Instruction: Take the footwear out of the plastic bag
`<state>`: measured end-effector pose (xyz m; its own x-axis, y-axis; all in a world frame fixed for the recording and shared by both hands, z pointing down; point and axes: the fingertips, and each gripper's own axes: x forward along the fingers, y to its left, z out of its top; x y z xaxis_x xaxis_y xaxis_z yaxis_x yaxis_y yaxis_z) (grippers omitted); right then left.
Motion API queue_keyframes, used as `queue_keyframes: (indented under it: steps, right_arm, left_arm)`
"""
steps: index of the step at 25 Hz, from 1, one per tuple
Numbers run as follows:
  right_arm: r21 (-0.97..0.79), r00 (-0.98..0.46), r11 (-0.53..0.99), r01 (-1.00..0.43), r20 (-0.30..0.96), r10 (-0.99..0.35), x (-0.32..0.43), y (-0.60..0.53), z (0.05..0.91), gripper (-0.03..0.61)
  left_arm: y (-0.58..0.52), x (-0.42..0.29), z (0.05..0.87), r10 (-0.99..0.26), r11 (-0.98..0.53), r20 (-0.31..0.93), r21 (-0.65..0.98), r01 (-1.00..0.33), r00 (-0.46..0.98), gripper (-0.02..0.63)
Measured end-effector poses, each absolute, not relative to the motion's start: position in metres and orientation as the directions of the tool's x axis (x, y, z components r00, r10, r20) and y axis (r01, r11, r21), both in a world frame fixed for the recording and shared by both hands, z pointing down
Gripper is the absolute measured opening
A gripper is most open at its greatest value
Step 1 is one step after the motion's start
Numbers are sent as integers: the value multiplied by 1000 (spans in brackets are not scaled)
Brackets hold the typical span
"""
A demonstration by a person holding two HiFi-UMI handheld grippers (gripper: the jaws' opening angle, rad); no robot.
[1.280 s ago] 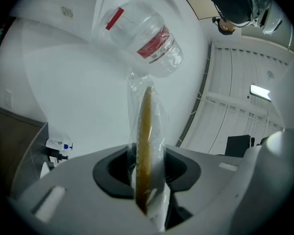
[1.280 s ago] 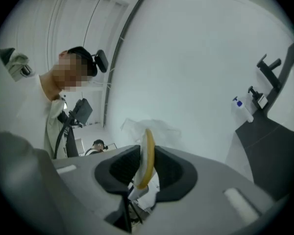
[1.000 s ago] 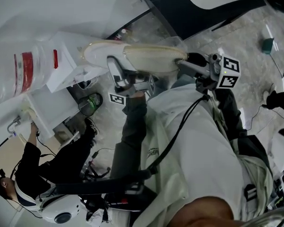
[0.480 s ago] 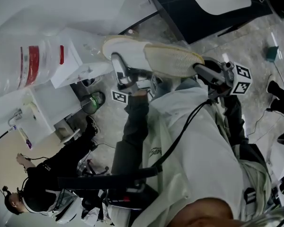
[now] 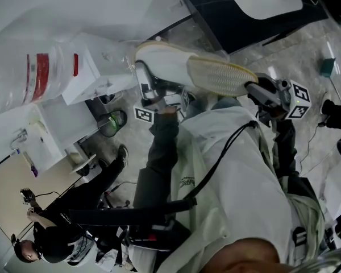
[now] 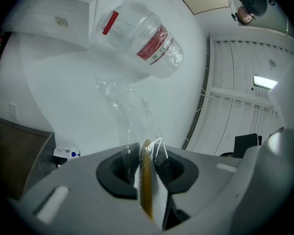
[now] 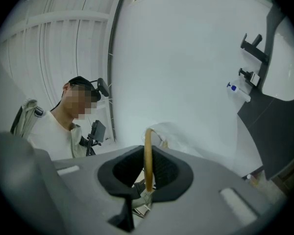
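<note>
I read this as a robotics data-collection lab, not a home. Just left of my right fingers [image 7: 210, 190] stands a person [image 7: 63, 126] wearing a head-mounted rig [image 7: 102, 88], with a slatted white wall panel [image 7: 63, 33] behind. Well beyond those fingers there are only bare white walls [image 7: 186, 58]. In the head view, far below the fingers, another person [image 5: 68, 223] in black holds a small device, and on the speckled floor [image 5: 295, 50] cables [image 5: 310, 138] trail beside a dark, white-topped table [image 5: 227, 27].
</note>
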<state>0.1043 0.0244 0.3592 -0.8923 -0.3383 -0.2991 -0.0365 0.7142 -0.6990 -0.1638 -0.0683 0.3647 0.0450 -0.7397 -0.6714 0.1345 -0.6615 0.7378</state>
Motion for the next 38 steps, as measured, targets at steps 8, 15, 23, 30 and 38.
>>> queue_keyframes:
  steps: [8,15,23,30,38]
  right_arm:
    - [-665,-896,746,-35,-309,-318,137,43,346,40]
    - [-632,-892,771,-84,-297,-341,167,51,334,40]
    - [-600,-858,775,-200,-275,-434,219,62,318,40]
    - [-556,-803,807,-201,-379,-461,247,72,291,40]
    - [-511,-749,852,-113,-520,-411,214,51,262,40]
  left_arm:
    - [-69,-185,361,-736,-675,-677,733,84,0,0]
    - [-74,-196,364,-740,-672,-672,737,73,-24,-1]
    - [-80,-206,367,-751,-660,-659,749,49,-43,-2]
    - [-84,-217,372,-761,-647,-645,762,9,-69,-2]
    - [-87,-192,381,-774,-633,-633,774,1,-8,-2]
